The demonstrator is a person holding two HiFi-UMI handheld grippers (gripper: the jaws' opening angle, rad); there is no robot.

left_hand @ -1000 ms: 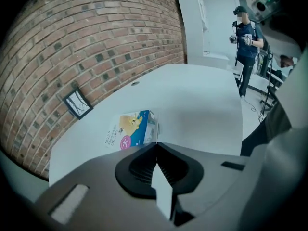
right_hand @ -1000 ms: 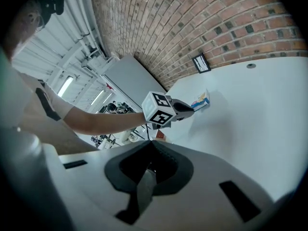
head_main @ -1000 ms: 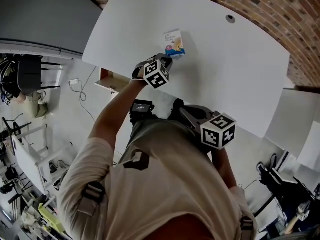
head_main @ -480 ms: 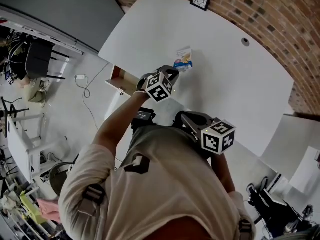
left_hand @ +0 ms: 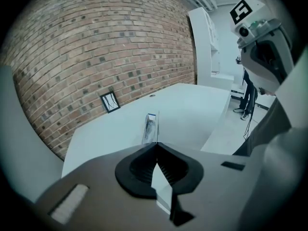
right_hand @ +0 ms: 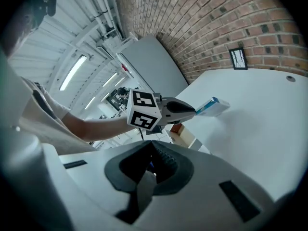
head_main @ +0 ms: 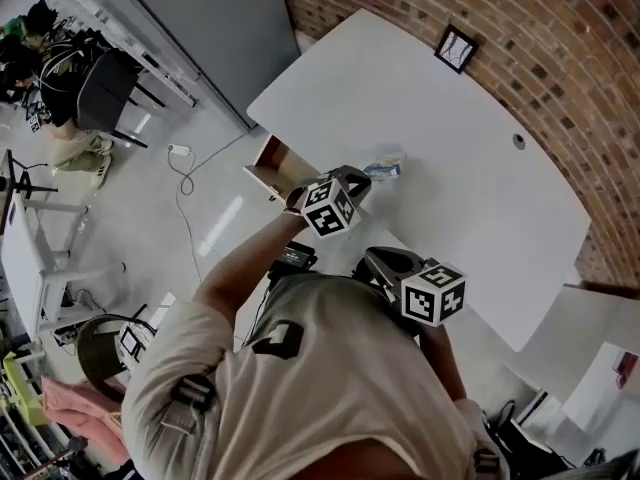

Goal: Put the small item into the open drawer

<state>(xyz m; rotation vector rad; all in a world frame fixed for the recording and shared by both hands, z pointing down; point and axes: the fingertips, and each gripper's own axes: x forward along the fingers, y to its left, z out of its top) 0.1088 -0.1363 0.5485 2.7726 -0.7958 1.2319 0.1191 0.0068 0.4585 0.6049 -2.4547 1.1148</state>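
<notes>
Above the white surface (head_main: 450, 118), the left tongs (head_main: 360, 176) are clamped on the small white-and-blue carton (head_main: 385, 168), which juts from their tips. Carrying looks the step in hand; next comes a swing to the open wooden drawer (head_main: 270, 165) just beside, then release. Right tongs (right_hand: 153, 154) closed, empty.

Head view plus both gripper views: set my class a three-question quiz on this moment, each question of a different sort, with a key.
1. Which holds the small box? A: left gripper; B: right gripper; C: neither.
2. True or false: the drawer at the table edge stands open.
3. Fill in: the wall behind the table is built of ____.
Key: 1 A; 2 true; 3 brick.
</notes>
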